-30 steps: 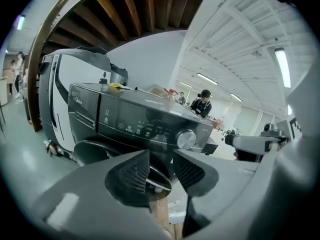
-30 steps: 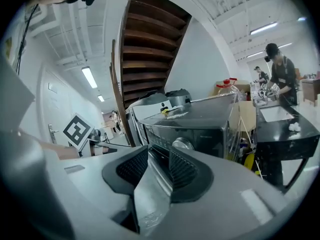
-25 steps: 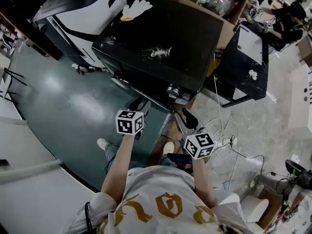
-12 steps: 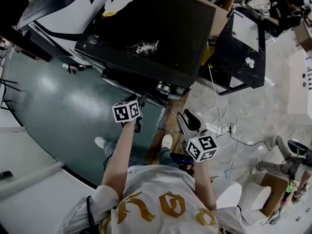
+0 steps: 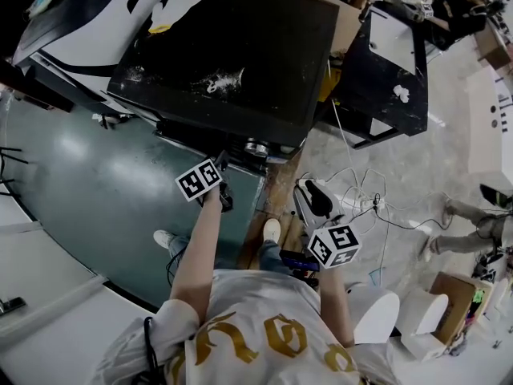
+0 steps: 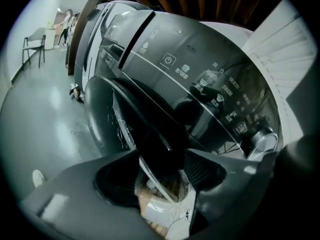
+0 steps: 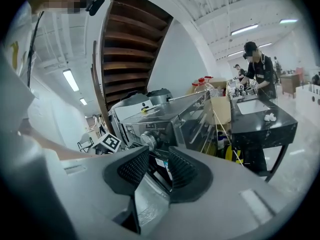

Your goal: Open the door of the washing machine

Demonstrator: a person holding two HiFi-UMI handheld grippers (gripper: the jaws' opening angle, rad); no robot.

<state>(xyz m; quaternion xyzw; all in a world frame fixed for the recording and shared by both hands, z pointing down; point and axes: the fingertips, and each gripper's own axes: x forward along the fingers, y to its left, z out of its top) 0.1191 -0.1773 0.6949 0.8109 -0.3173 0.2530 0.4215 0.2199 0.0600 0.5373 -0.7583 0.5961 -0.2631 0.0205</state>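
Observation:
The black washing machine point(image 5: 232, 54) fills the top of the head view; its front faces me, with a silver knob point(image 5: 256, 147) under the lip. My left gripper point(image 5: 226, 195) reaches up to that front. In the left gripper view the dark rim of the round door point(image 6: 155, 134) runs between the jaws, and the left gripper point(image 6: 161, 171) is shut on it, below the control panel point(image 6: 200, 79). My right gripper point(image 5: 309, 199) hangs apart to the right, holding nothing. In its own view the right gripper point(image 7: 159, 169) stands narrowly open and looks at the machine point(image 7: 165, 119).
A black table point(image 5: 393, 79) stands right of the machine, with a cardboard box point(image 5: 349, 22) behind. Cables point(image 5: 361, 203) lie on the floor by my right gripper. A white appliance point(image 5: 96, 22) sits at the left. A person point(image 7: 257, 64) works at the table. My shoe point(image 5: 271, 229) is below the door.
My left gripper has moved up and in to the machine's front, onto the door's rim. The right gripper has stayed low at the right.

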